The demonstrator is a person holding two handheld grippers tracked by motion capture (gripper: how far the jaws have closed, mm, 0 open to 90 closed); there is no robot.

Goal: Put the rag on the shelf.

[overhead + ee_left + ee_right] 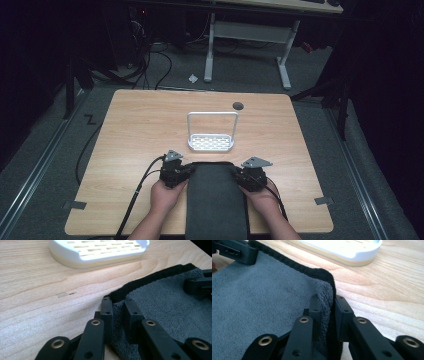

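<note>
left tool (pixel 181 172): jaws clamped, low | right tool (pixel 243 176): jaws clamped, low

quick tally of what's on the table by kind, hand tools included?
Grey towel: 1
White slotted rack with a hoop handle: 1
Tools: 2, the left tool and the right tool, each shut on a far corner of the towel
Total: 4

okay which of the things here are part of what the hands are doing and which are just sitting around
In use:
- grey towel, pinched at its two far corners
- left gripper, shut on the left corner
- right gripper, shut on the right corner

Just lying about:
- white slotted rack with a hoop handle, beyond the towel, not touching it
- dark round spot near the wooden table's far edge
</note>
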